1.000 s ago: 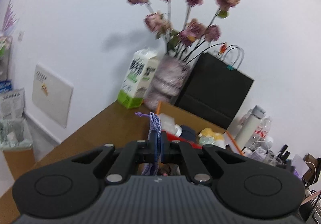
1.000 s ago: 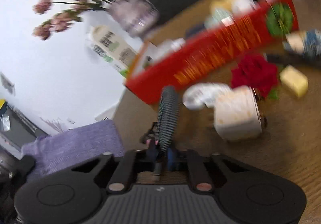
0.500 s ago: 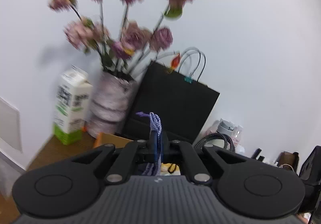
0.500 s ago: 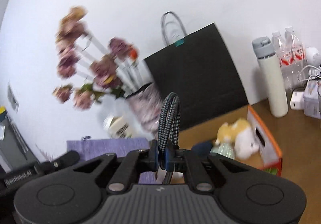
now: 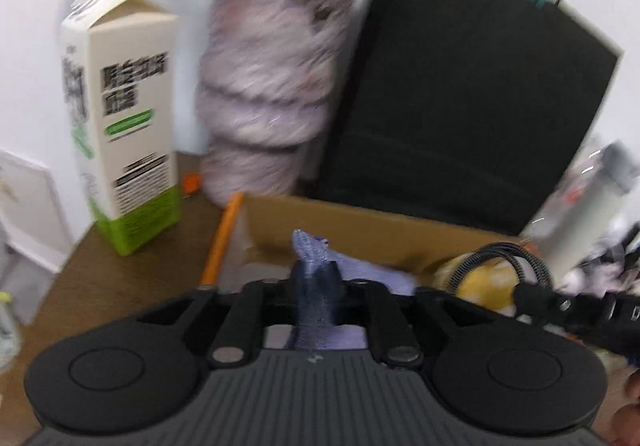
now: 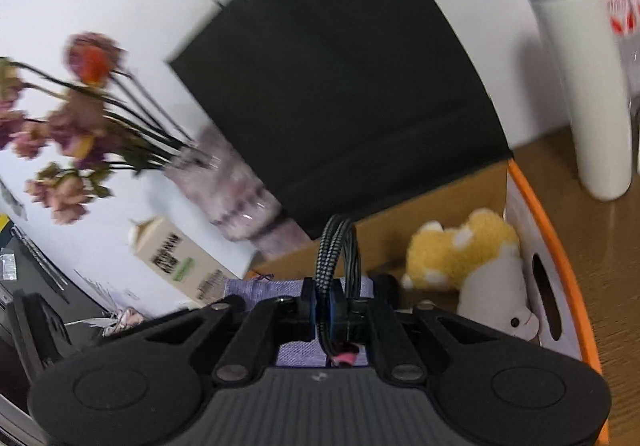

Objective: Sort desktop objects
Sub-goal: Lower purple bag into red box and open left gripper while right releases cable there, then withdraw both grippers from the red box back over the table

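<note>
My left gripper (image 5: 316, 286) is shut on a purple cloth (image 5: 312, 246) and holds it just over the near edge of an open cardboard box (image 5: 360, 218) with an orange rim. My right gripper (image 6: 334, 300) is shut on a looped braided cable (image 6: 336, 242) above the same box (image 6: 440, 198). The cable (image 5: 500, 254) and right gripper show at the right of the left wrist view. The purple cloth (image 6: 260, 290) shows behind my right fingers. A yellow and white plush toy (image 6: 472, 262) lies in the box.
A milk carton (image 5: 120, 126), a pale vase of dried flowers (image 5: 264, 86) and a black paper bag (image 5: 460, 106) stand behind the box by the white wall. A white bottle (image 6: 580, 86) stands on the wooden table at the right.
Both grippers have moved forward and down toward the box, still holding the cloth and the cable. The vase, carton and bag now loom closer.
</note>
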### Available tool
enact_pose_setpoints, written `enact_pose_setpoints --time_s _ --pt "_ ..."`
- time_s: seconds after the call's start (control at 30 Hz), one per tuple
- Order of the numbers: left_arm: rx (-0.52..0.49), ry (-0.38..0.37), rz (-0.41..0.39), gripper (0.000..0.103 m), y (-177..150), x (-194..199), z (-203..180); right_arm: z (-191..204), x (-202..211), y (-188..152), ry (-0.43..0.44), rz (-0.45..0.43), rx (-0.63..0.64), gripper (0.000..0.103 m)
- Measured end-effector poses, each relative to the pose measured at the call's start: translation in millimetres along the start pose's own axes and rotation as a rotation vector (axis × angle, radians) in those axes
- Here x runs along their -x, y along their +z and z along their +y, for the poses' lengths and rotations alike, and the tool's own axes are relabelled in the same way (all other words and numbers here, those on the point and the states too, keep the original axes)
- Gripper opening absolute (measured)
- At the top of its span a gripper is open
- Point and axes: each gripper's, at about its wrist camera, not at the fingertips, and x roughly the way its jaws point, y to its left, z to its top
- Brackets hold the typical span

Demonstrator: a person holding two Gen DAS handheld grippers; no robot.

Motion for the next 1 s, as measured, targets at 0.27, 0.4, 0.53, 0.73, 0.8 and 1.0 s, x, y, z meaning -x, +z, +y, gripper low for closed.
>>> enact_pose_setpoints --time_s 0.27,0.4,0.53,0.73,0.8,1.0 --pt "-0.088 0.031 -0.079 0.080 -2 41 -6 6 -21 -1 -0.292 0.024 0.125 0.017" --pt "-0.080 0.020 -0.039 0.083 -10 71 -15 20 15 -8 -0.322 -0.049 0.147 0.017" --pt "-0.117 -0.035 -0.056 0.091 -41 120 -24 41 53 -27 -0.331 -0.077 0.188 0.017" --pt "-0.177 -0.059 -0.126 0.100 -113 182 -35 65 109 -86 -0.350 -0.117 0.254 0.020" --pt "-0.172 -0.086 -0.138 0.101 -139 199 -35 68 131 -110 -0.333 -0.131 0.257 0.025" --pt "-0.128 -0.056 -0.142 0.103 -221 238 -19 68 173 -199 -0.359 -0.138 0.314 0.051"
